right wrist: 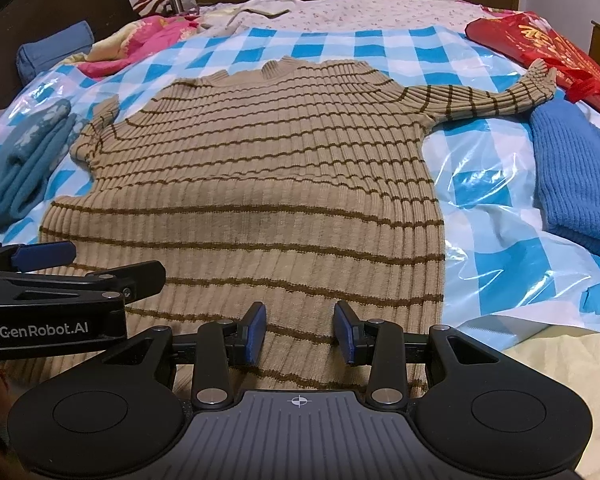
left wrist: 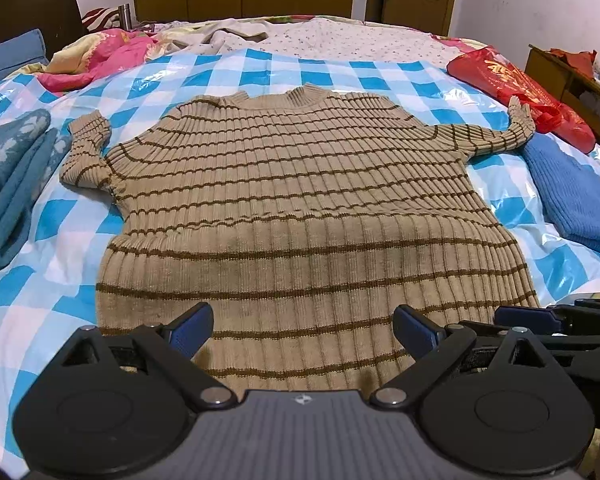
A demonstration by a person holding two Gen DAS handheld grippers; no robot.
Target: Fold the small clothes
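Where the checked sheet covers it, bed (left wrist: 380, 36): it fills both views, with a floral cover at the far end and a dark headboard at the far left.
Sheet (left wrist: 260, 68): glossy blue-and-white checked plastic, spread under all the clothes; it crinkles on the right side.
Sweater (left wrist: 292, 184): tan rib knit with thin brown stripes, lying flat in the middle of the sheet, collar toward the far end, hem toward the cameras. Its right sleeve stretches out straight, the cuff touching the red bag; its left sleeve is bent back on itself beside the body.
Blue knit (left wrist: 572, 200): a folded bright-blue piece on the right, just beside the straight sleeve.
Teal cloth (left wrist: 8, 184): folded, with a pale flower print, on the left edge of the sheet, near the bent sleeve.
Red bag (left wrist: 516, 88): lies at the far right, gold print on it.
Pink quilt (left wrist: 100, 56): bunched at the far left corner.
Left gripper (left wrist: 302, 330): jaws wide apart over the hem, nothing between the blue pads; whether they touch the knit I cannot tell.
Right gripper (right wrist: 300, 332): jaws partly apart over the hem nearer the right side, pads not pressing on any fold; the left gripper sits just to its left.
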